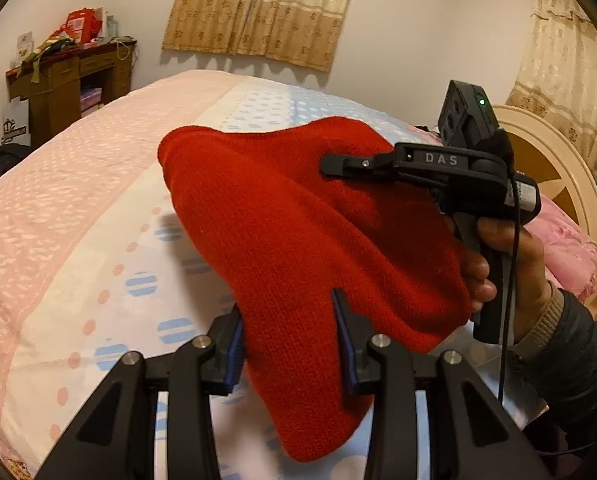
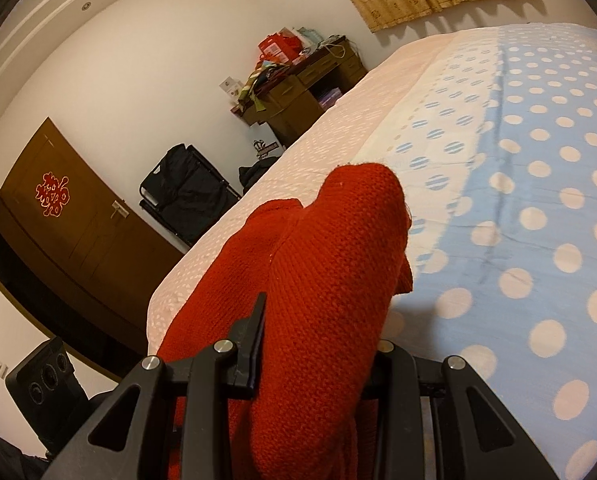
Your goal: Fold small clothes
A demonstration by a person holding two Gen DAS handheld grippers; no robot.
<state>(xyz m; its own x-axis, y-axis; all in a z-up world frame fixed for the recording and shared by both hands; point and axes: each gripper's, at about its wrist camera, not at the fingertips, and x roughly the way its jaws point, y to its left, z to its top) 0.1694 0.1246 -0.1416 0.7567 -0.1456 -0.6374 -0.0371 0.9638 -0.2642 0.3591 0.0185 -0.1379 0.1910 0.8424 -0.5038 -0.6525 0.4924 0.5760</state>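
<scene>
Both hand-held grippers are seen clamped on one red knitted garment (image 1: 298, 240), which is held up off the bed (image 1: 78, 200). At the bottom of the left wrist view, the left gripper (image 1: 294, 344) is closed on a bunched lower part of the knit, with a blue-padded finger (image 1: 234, 356) pressed against the cloth on either side. Toward the right of that same view, the right gripper (image 1: 338, 166) is seen from the side, its black fingertips pinched on the upper right edge of the garment, and its handle is grasped by a hand (image 1: 510, 264) in a dark sleeve (image 1: 578, 360).

In the right wrist view, the garment (image 2: 326, 280) is seen filling the middle and bottom of the frame; a thick fold of it is gripped between the right gripper's fingers (image 2: 254, 340), and one of those fingers is largely covered by the cloth. The bed cover (image 2: 538, 200), pale blue with white dots, is spread across the right of that frame, with a pink section nearer the centre. A brown door (image 2: 78, 220) is placed at the left, and a wooden desk (image 2: 298, 96) piled with items is set against the far wall at upper centre. Patterned curtains (image 1: 266, 8) are hung at the top of the left wrist view.
</scene>
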